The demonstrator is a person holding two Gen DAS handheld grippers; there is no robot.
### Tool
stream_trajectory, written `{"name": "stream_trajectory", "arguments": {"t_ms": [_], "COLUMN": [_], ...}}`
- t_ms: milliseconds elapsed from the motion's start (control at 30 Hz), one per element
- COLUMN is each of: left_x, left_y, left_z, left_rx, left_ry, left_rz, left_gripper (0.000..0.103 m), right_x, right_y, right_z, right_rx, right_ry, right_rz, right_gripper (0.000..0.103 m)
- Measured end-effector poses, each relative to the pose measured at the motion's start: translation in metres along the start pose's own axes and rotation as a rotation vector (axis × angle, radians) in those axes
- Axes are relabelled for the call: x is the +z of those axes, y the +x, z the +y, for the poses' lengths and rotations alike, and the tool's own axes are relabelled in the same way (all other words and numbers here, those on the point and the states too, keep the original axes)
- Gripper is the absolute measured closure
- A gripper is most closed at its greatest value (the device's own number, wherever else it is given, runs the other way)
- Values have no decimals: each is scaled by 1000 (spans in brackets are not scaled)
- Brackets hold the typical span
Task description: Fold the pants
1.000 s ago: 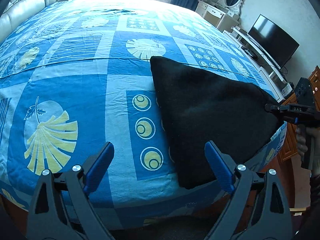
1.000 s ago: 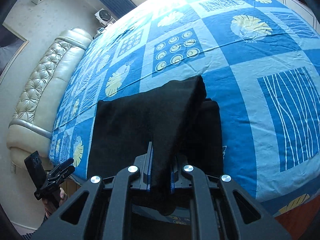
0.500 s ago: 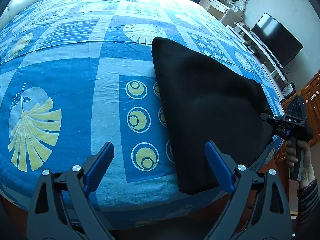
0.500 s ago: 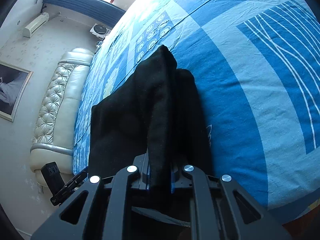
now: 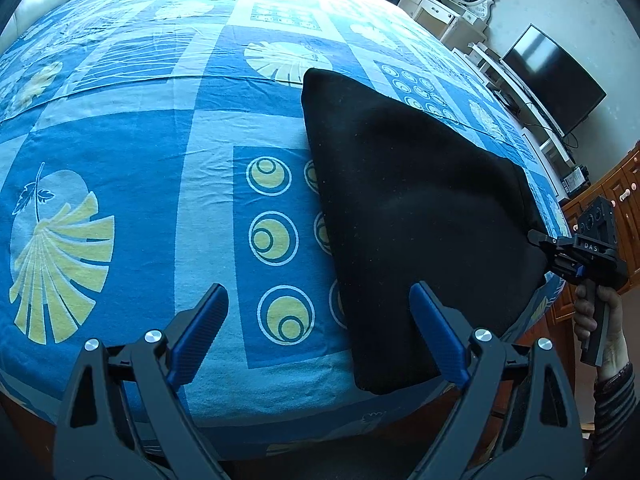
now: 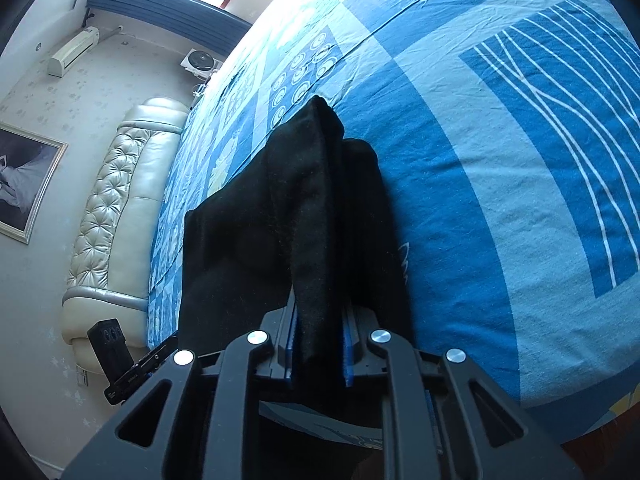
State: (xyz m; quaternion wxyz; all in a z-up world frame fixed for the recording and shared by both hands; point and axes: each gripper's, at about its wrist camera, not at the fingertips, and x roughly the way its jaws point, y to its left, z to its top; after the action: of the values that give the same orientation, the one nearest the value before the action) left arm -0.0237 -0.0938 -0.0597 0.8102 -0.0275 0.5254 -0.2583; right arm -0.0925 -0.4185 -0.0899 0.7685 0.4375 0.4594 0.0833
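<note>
A home bedroom: patterned bed, tufted headboard, television.

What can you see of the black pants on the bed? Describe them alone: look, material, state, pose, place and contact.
The black pants are plain, soft, slightly fuzzy fabric, folded into a broad layered slab. They lie on the blue patterned bedspread near the bed's front edge, one corner overhanging it. The right tongs, whose jaws have just been opening, still have a raised fold of cloth between their blue pads. The left tongs stand open, holding nothing.

left hand-held gripper: jaws wide apart | right hand-held gripper: jaws nearly closed, just easing open
</note>
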Motion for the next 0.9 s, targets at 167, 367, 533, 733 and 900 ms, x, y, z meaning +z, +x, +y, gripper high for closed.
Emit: {"name": "stream_trajectory", "arguments": {"t_ms": [167, 367, 533, 733, 900], "left_x": [0, -2, -6, -6, -7], "left_y": [2, 1, 16, 25, 32], "left_z": [4, 14, 19, 14, 12], "left_rx": [-30, -104, -221, -302, -356], "left_ry": [-25, -47, -115, -160, -185], "left_rz": [17, 57, 121, 123, 130], "left_gripper": [11, 11, 11, 11, 11], "right_x": [-3, -10, -19, -24, -22], "right_y": [-10, -44, -43, -16, 1], "right_z": [-3, -6, -18, -30, -31], "right_rx": [-21, -99, 15, 64, 145], "right_ry": [1, 24, 69, 96, 111], "right_rz": [-8, -81, -53, -12, 9], "right_gripper": [82, 41, 31, 31, 30]}}
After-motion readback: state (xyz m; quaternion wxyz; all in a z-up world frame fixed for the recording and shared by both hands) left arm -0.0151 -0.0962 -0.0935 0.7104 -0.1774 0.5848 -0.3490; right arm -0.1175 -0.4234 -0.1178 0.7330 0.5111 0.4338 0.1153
